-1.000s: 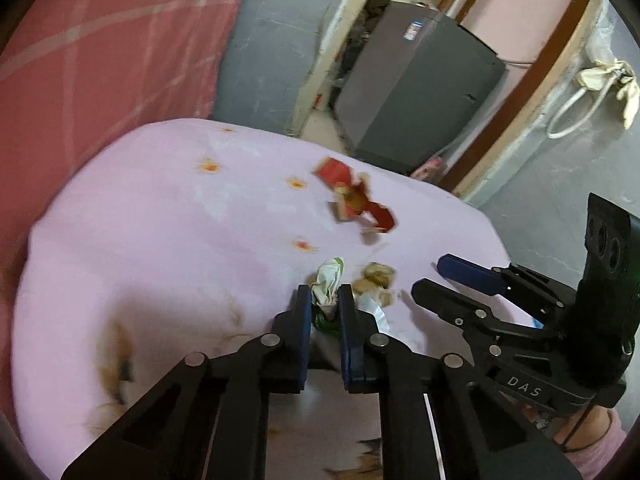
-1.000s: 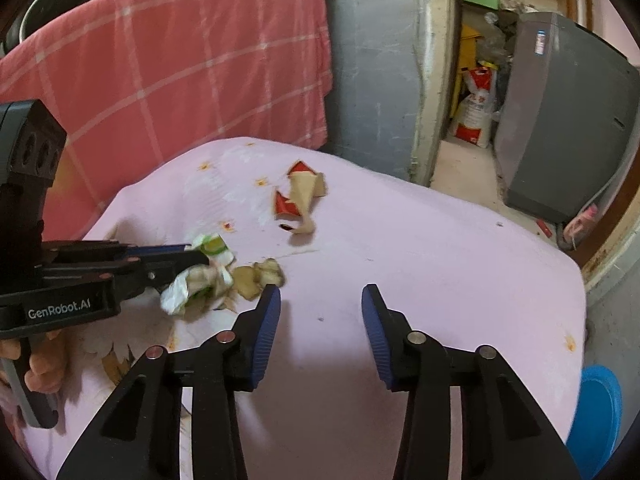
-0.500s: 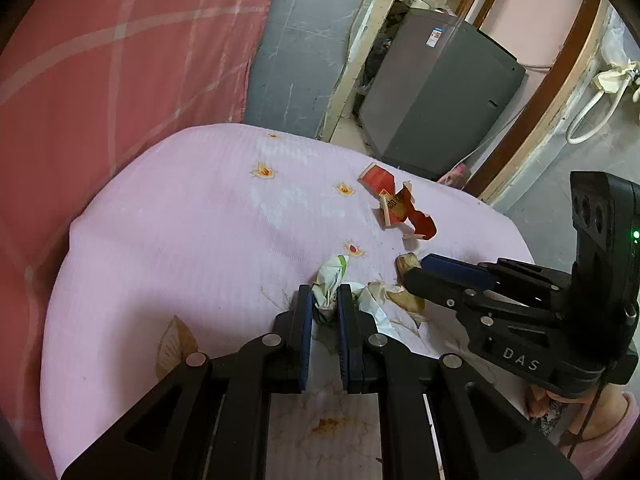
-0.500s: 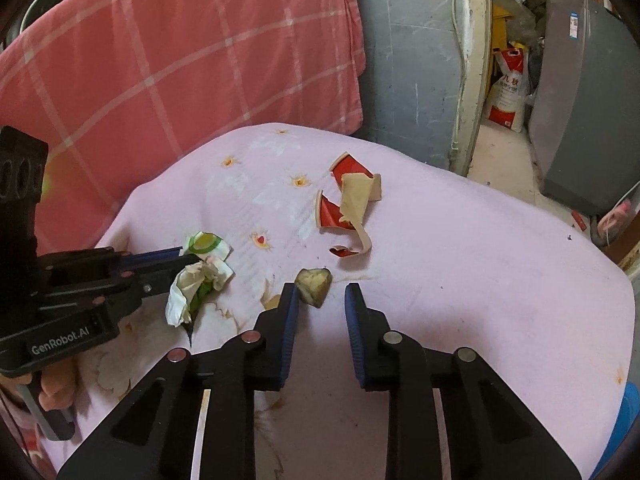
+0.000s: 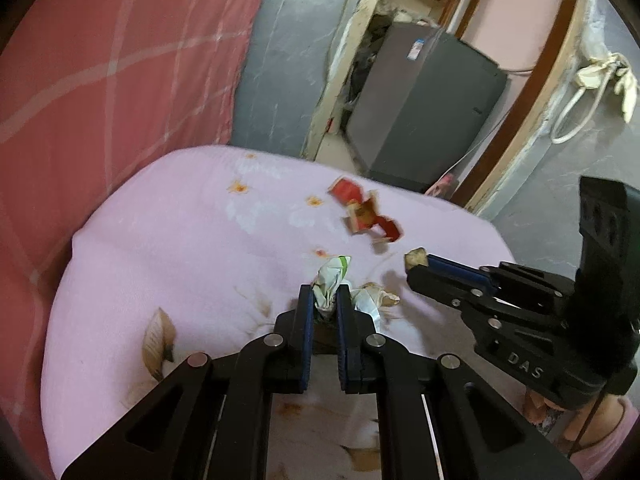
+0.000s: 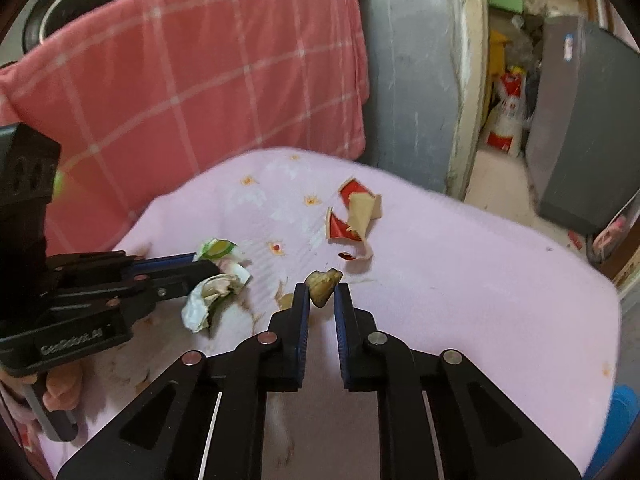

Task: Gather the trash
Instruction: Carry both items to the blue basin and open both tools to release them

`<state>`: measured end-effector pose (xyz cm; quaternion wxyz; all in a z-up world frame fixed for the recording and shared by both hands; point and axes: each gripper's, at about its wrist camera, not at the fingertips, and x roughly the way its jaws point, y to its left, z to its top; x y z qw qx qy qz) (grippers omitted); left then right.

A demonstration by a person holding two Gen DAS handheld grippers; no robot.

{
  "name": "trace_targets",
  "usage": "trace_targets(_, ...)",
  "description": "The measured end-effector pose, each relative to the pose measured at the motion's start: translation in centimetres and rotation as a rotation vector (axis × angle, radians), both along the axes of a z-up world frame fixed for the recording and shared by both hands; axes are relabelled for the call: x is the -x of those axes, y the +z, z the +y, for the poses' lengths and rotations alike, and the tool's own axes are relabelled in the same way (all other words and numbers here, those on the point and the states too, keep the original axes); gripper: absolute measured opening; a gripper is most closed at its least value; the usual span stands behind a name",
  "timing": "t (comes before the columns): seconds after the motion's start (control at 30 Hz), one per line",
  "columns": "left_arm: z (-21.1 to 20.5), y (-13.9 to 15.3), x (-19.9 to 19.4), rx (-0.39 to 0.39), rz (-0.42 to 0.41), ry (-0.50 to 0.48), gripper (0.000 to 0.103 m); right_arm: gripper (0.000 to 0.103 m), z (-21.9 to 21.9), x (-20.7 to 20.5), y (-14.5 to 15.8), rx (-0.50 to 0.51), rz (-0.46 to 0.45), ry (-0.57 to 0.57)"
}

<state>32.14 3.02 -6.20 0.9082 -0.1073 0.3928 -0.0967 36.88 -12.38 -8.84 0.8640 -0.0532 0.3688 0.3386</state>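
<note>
Jaws of the left gripper [image 5: 325,300] are clamped on a crumpled white-and-green wrapper [image 5: 331,280], which sticks up past the tips and hangs partly below them, above the pink bedsheet [image 5: 160,248]. Jaws of the right gripper [image 6: 322,300] are clamped on a small brown scrap [image 6: 322,282], pinched at the very tips and lifted clear of the sheet.

From the left wrist view, the right gripper [image 5: 416,266] comes in from the right with the brown scrap [image 5: 414,258] at its tip. From the right wrist view, the left gripper [image 6: 208,264] comes in from the left with the wrapper [image 6: 212,288] bunched at and below its tips.

One more piece lies on the sheet beyond both grippers: a torn red-and-tan carton [image 6: 354,216], flattened and split open, well apart from either held item. A tan fragment [image 5: 384,300] rests on the sheet just beside the left gripper's tips. Behind the bed hangs a pink checked blanket [image 6: 208,80]. A grey cabinet [image 5: 420,120] stands beyond the doorway.
</note>
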Motion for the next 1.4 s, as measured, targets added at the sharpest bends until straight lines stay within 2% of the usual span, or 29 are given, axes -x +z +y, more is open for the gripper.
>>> trace_targets(0.2, -3.4, 2.7, 2.8, -0.036, -0.167, -0.058, 0.008, 0.011, -3.9, 4.9, 3.3, -0.062, -0.201, -0.086)
trace_targets(0.5, -8.6, 7.3, 6.2, -0.024, -0.438, -0.107, 0.008, 0.011, -10.4, 11.9, 8.6, -0.105, -0.5, -0.265)
trace_targets(0.73, -13.4, 9.8, 7.5, 0.001, -0.568, -0.161, 0.008, 0.011, -15.5, 15.1, 10.9, -0.081, -0.644, -0.405)
trace_targets(1.03, -20.9, 10.5, 7.8, 0.051, -0.628, -0.26, 0.008, 0.011, -22.2, 17.1, 10.4, -0.027, -0.718, -0.603)
trace_targets(1.2, -24.6, 9.6, 6.8, 0.05, -0.61, -0.313, 0.008, 0.011, -25.7, 17.5, 8.7, 0.011, -0.721, -0.69)
trace_targets(1.4, -28.9, 7.5, 5.6, 0.024, -0.546, -0.377, 0.008, 0.011, -28.9, 17.4, 6.4, 0.01, -0.682, -0.757)
